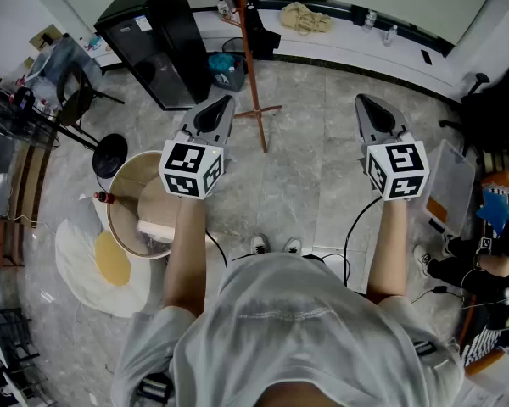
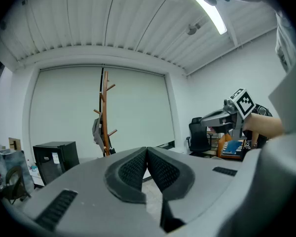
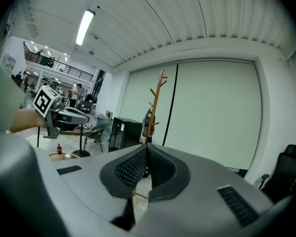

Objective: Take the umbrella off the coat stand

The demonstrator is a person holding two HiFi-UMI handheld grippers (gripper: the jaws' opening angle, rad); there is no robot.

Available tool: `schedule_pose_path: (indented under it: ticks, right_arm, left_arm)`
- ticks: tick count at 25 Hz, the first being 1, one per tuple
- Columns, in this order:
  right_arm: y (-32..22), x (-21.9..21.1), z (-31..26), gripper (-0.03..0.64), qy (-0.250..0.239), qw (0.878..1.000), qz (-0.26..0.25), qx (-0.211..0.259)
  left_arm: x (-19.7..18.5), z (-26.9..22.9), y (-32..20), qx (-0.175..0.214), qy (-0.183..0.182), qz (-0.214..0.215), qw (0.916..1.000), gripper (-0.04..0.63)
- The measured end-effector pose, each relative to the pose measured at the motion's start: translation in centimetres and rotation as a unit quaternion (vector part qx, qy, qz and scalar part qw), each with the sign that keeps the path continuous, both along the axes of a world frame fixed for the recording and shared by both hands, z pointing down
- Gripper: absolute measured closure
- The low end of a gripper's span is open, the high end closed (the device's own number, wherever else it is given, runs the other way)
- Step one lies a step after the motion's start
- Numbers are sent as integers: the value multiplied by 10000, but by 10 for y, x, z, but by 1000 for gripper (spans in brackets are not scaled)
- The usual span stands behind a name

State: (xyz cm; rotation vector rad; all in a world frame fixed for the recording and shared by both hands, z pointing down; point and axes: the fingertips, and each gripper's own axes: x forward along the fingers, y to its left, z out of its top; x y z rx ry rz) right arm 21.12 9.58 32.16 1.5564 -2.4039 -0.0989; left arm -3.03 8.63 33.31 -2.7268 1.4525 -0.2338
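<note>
A grey stone-tile floor [image 1: 322,185], glossy and faintly veined, spreads under the person, with a curved white ledge along its far edge. Overhead runs a white ceiling [image 2: 113,23] of ribbed panels with one long strip light, and a pale, flat roller blind [image 2: 138,112] covers the far wall. A boxy black cabinet [image 1: 157,41] with smooth matte sides stands on the floor to the left of the coat stand [image 1: 248,66]. The stand is a slim reddish-brown wooden pole with short pegs angled upward and thin feet splayed on the tiles. The left gripper [image 2: 147,152] and the right gripper [image 3: 147,149] are moulded grey plastic shells held side by side in front of the person, both aimed roughly level toward the stand and well apart from it. On each, the dark rubber pads, dimpled in a fine grid, meet at the tip with nothing between them. The umbrella [image 2: 96,132] appears as a small grey folded bundle hanging against the pole from a low peg, far from both grippers
</note>
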Motion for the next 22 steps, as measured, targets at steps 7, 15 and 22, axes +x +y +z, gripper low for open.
schedule_pose_path:
  ticks: [7,15,22]
  right_arm:
    - [1,-3,3,594,-305,9995,-59,36]
    - [-29,-12,-1,594,-873,9936,-702,-112]
    - [-100,-36,9,594,-814,9930,-840,-164]
  left_arm:
    - [-9,3,-4,-19,-56,-90,9999,580]
    - [-18,4,-21,-20,181,-466,9987,580]
    - [-45,16,-93,-132,296,-558,9979,580]
